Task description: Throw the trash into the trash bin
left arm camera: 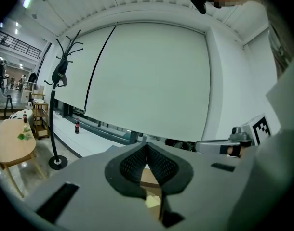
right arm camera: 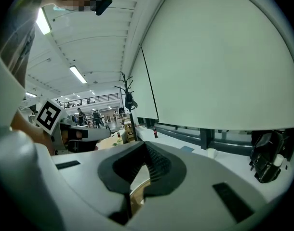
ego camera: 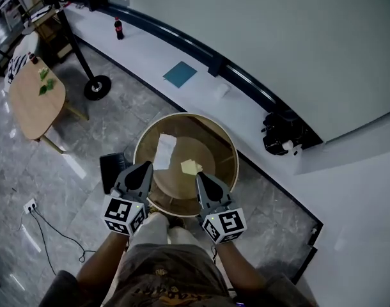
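While a person stands on a grey marble floor (ego camera: 35, 171) looking steeply down, a round, tan trash bin (ego camera: 228, 147) sits directly in front of their feet, close beside a raised white ledge (ego camera: 150, 50) that runs along the wall. Inside the bin lie two pieces of trash: a white sheet of paper (ego camera: 163, 151) toward the left and a small pale yellow scrap (ego camera: 190, 167) just right of it, apart from each other. The left tool (ego camera: 147, 166) and the right tool (ego camera: 199, 175) are held side by side over the near rim of the bin, both pointing away from the person. Each tool's own view shows its dark ribbed pads pressed together at the tips with nothing between them, so both are closed and empty. On the ledge stand a cola bottle (ego camera: 119, 28) and, farther right, a flat teal square (ego camera: 179, 74).
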A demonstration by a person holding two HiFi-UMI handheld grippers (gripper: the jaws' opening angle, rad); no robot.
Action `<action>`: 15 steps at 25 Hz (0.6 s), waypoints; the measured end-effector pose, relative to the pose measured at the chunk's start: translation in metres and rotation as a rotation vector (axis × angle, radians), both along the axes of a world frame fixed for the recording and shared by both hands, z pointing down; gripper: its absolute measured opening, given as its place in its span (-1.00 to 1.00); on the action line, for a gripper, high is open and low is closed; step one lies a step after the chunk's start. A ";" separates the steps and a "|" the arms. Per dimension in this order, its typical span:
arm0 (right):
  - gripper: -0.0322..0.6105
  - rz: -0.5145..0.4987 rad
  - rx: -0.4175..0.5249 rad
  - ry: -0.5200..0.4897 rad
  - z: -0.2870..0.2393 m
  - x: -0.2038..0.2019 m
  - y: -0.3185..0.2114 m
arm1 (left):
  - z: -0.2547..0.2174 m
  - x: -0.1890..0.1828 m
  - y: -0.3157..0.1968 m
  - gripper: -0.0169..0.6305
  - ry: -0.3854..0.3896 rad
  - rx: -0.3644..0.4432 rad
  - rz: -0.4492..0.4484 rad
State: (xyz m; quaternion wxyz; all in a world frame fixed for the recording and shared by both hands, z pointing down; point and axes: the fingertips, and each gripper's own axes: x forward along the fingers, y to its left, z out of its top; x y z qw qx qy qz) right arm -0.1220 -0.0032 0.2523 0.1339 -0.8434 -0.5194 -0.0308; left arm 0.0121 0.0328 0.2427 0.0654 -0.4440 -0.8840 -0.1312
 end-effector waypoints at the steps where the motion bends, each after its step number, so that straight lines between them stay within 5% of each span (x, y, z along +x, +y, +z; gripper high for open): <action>1: -0.85 0.005 0.003 -0.007 0.005 -0.001 0.005 | 0.007 0.000 0.006 -0.89 -0.001 0.005 0.002; 15: -0.85 -0.001 -0.004 -0.135 0.100 0.010 0.072 | 0.142 -0.002 0.068 -0.89 0.052 0.084 0.026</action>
